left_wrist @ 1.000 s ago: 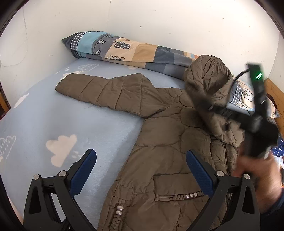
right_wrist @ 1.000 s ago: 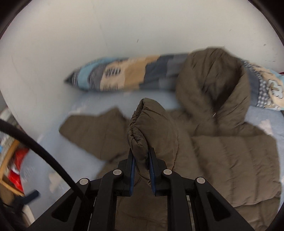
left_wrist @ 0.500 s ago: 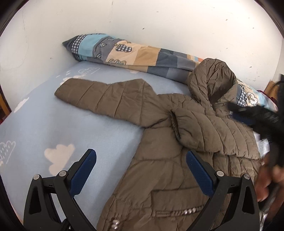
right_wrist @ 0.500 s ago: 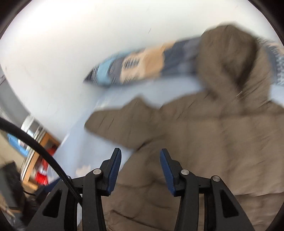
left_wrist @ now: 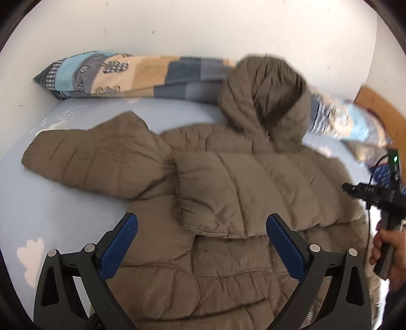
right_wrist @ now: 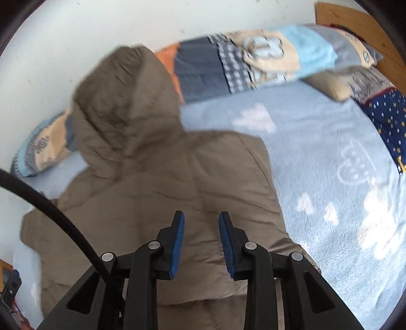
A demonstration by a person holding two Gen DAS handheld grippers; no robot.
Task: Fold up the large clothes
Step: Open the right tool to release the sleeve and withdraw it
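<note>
A brown quilted hooded jacket [left_wrist: 228,182] lies flat on the blue bed. Its right sleeve [left_wrist: 243,200] is folded across the chest, and its left sleeve [left_wrist: 91,157] stretches out to the left. My left gripper [left_wrist: 201,227] hovers wide open over the lower front of the jacket, holding nothing. In the right wrist view the jacket [right_wrist: 157,182] fills the middle, hood [right_wrist: 121,96] toward the wall. My right gripper [right_wrist: 201,223] hangs above the jacket's body with its jaws closing and nothing between them. A hand holds that gripper at the right edge of the left wrist view [left_wrist: 365,193].
A patchwork blanket roll [left_wrist: 142,73] lies along the white wall behind the jacket. The light blue sheet with white clouds [right_wrist: 330,165] spreads to the right. A dark blue starred cloth [right_wrist: 388,121] and a wooden headboard [right_wrist: 355,22] stand at the far right.
My right gripper let go of the right sleeve, which now lies folded across the chest, and swung away to the right. My left gripper moved in over the jacket, still open.
</note>
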